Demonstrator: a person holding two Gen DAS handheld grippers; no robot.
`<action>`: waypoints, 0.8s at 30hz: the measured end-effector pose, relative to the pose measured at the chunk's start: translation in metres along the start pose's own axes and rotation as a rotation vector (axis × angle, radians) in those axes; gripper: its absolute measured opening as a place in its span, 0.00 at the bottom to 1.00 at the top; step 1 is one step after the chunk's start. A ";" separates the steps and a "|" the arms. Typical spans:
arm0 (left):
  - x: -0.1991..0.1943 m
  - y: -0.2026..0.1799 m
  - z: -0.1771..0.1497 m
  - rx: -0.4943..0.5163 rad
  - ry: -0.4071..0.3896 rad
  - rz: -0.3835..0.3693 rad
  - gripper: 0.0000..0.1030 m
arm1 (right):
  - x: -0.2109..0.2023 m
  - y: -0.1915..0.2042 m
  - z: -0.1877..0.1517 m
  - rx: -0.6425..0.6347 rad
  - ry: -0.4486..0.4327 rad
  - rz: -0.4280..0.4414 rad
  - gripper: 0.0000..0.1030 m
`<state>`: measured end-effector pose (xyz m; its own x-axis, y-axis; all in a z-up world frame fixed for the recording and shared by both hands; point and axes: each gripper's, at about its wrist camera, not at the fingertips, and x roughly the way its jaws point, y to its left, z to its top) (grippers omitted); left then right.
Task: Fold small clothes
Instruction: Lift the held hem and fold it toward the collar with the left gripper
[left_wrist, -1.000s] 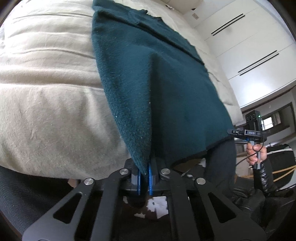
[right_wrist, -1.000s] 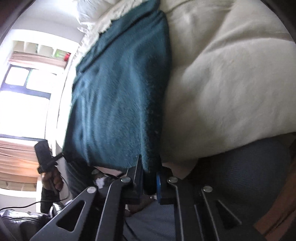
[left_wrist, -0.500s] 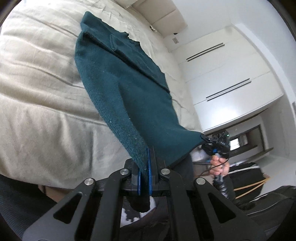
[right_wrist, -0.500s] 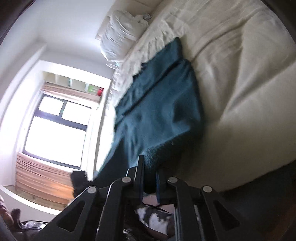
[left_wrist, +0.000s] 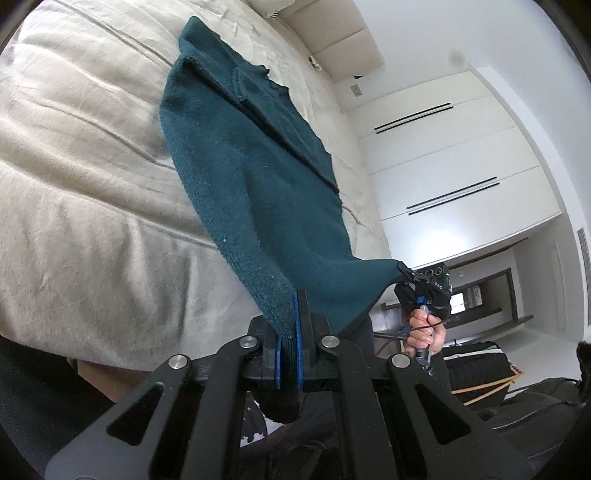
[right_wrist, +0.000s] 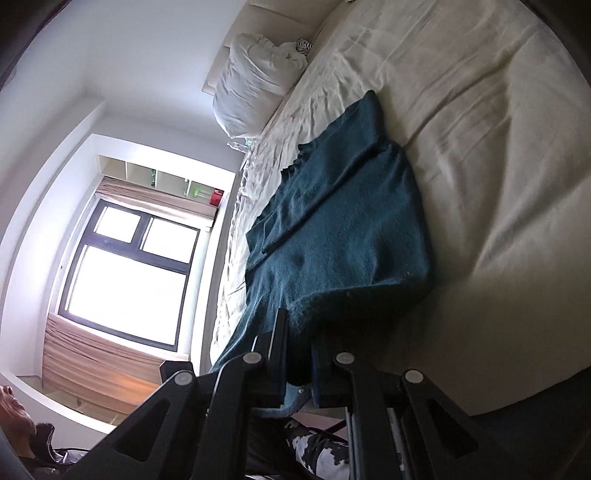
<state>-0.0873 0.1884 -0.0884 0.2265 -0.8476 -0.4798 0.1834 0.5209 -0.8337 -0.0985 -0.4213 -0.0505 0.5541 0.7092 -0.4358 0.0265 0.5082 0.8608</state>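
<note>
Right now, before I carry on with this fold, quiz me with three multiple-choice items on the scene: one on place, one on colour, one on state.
1. Where does the garment's far end lie?
A. on the bed
B. on a chair
C. on the floor

2. What colour is the garment?
A. red
B. dark teal
C. yellow

3. How do the two grippers stand?
A. both open
B. one open
C. both shut on the garment

Answers: 1 A, the garment spreads over the cream bed. 2 B, its knit is dark teal. 3 C, the left gripper and the right gripper each pinch a near corner.
</note>
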 end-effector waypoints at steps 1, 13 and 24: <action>0.002 -0.002 0.003 0.004 0.002 -0.004 0.03 | 0.001 0.001 0.000 -0.004 0.002 -0.002 0.11; -0.007 -0.016 0.044 -0.068 -0.061 -0.217 0.03 | 0.015 0.010 0.036 0.007 -0.038 0.030 0.11; 0.012 0.017 0.150 -0.229 -0.182 -0.300 0.03 | 0.070 -0.001 0.124 0.065 -0.096 0.022 0.11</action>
<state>0.0622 0.2019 -0.0674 0.3641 -0.9162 -0.1674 0.0542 0.2003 -0.9782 0.0430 -0.4327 -0.0489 0.6320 0.6682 -0.3925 0.0661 0.4582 0.8864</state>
